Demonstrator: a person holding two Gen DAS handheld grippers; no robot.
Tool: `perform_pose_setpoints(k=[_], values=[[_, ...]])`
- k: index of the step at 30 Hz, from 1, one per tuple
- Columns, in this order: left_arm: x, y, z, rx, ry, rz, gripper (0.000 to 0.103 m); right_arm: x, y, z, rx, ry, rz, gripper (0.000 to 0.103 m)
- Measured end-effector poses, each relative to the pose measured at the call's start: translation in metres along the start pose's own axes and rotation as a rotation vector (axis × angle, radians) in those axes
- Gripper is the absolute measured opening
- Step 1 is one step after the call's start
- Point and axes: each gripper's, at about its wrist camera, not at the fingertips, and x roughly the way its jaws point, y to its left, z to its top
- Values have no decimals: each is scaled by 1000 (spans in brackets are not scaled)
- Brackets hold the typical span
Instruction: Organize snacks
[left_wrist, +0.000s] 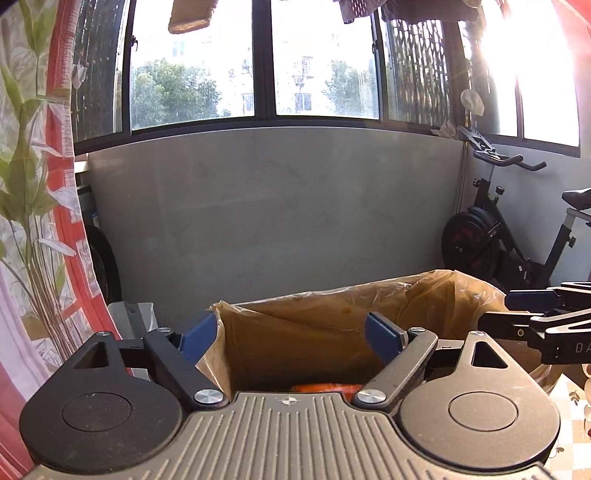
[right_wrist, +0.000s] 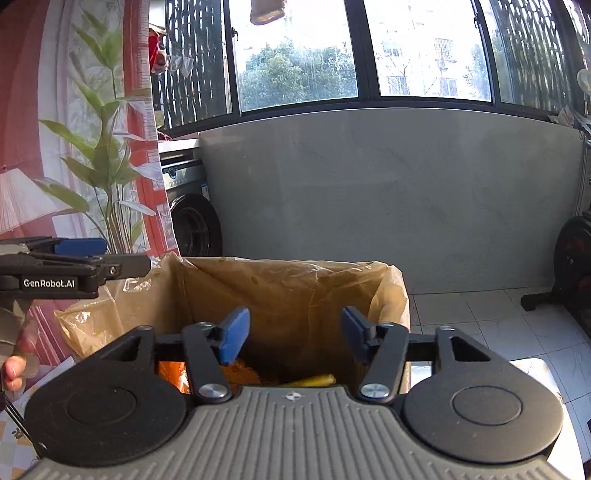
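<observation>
A bin lined with a tan plastic bag (left_wrist: 332, 314) stands just ahead of both grippers; it also shows in the right wrist view (right_wrist: 295, 288). Orange snack packets (right_wrist: 243, 373) and a yellow one (right_wrist: 314, 379) lie inside it; an orange packet edge (left_wrist: 325, 387) shows in the left wrist view. My left gripper (left_wrist: 291, 334) is open and empty over the bin's near rim. My right gripper (right_wrist: 293, 334) is open and empty over the bin. Each gripper shows at the edge of the other's view, the right (left_wrist: 532, 302) and the left (right_wrist: 88, 254).
A grey low wall (left_wrist: 277, 214) under windows lies behind the bin. An exercise bike (left_wrist: 498, 236) stands at the right, a washing machine (right_wrist: 188, 206) and a red leaf-print curtain (left_wrist: 33, 221) at the left. White floor tiles (right_wrist: 480, 314) lie right of the bin.
</observation>
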Motion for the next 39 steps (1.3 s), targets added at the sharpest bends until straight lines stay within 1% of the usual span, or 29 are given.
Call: perform_pose_setpoints(k=[4, 9, 13, 17, 21, 22, 25, 28, 30, 31, 33, 36, 39], values=[[-14, 20, 2, -40, -7, -6, 92, -15, 0, -1, 9, -24, 2, 80], [-50, 47, 1, -126, -44, -51, 94, -49, -2, -9, 20, -64, 28, 81], [-75, 60, -8, -122, -54, -38, 94, -74, -4, -17, 27, -73, 28, 81], [-100, 80, -23, -186, -59, -68, 96, -95, -7, -28, 44, -66, 18, 81], [-117, 92, -46, -205, -83, -33, 98, -107, -12, -44, 66, -61, -12, 81], [-117, 94, -52, -195, -78, -30, 98, -109, -14, -50, 76, -52, -27, 81], [-116, 99, -68, -169, -22, -17, 98, -110, -18, -68, 97, -30, -72, 81], [-122, 115, -77, -234, -6, 6, 98, -109, -19, -87, 87, 6, -117, 81], [-126, 127, -79, -285, 4, 15, 98, -109, -19, -97, 87, 28, -121, 81], [-127, 132, -80, -295, 15, 19, 98, -109, -19, -102, 81, 39, -122, 81], [-130, 141, -78, -271, 29, 30, 98, -107, -19, -110, 50, 70, -136, 81], [-139, 152, -73, -224, 27, 81, 98, -105, -22, -115, 47, 90, -144, 81], [-147, 168, -68, -242, 37, 123, 98, -106, -27, -117, 67, 90, -146, 81]])
